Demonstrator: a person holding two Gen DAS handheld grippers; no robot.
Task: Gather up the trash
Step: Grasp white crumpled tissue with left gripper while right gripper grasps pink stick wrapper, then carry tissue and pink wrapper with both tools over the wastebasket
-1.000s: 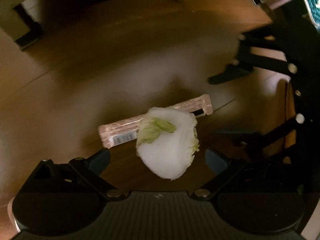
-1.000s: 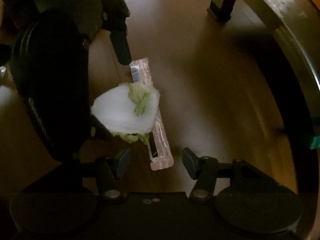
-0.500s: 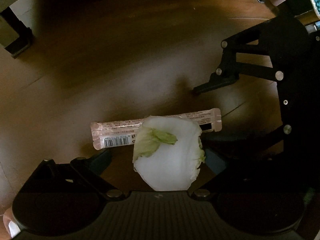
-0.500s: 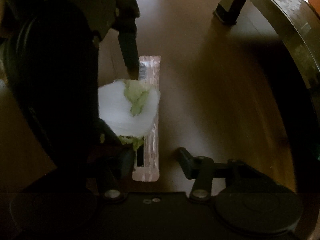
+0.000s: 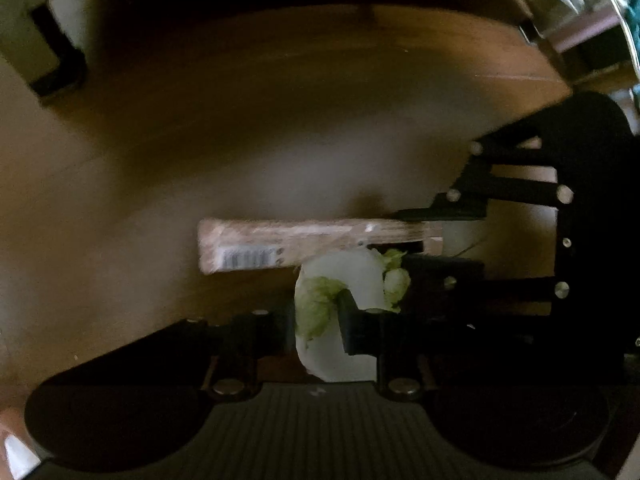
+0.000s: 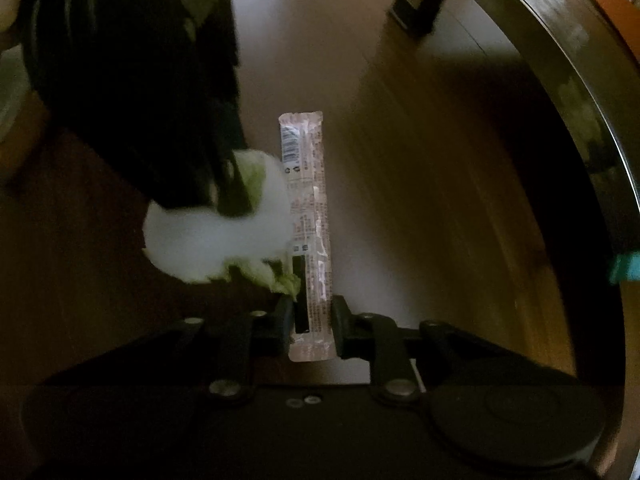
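A white and green cabbage piece [image 5: 340,312] lies on the dark wooden floor, and my left gripper [image 5: 318,320] is shut on it. It also shows in the right wrist view [image 6: 216,236], with the left gripper's dark body over its top. A long pink wrapper with a barcode [image 6: 308,216] lies beside the cabbage. My right gripper [image 6: 311,320] is shut on the wrapper's near end. In the left wrist view the wrapper [image 5: 288,248] lies crosswise just beyond the cabbage, with the right gripper's fingers [image 5: 432,216] at its right end.
A round table edge [image 6: 592,112] curves along the right of the right wrist view, with a table leg [image 6: 420,12] at the top. Another furniture leg [image 5: 52,60] stands at the upper left in the left wrist view. Brown floor lies beyond.
Both grippers went from open to shut: the left closed on the cabbage piece, the right closed on the wrapper's end. Both moved closer to the floor.
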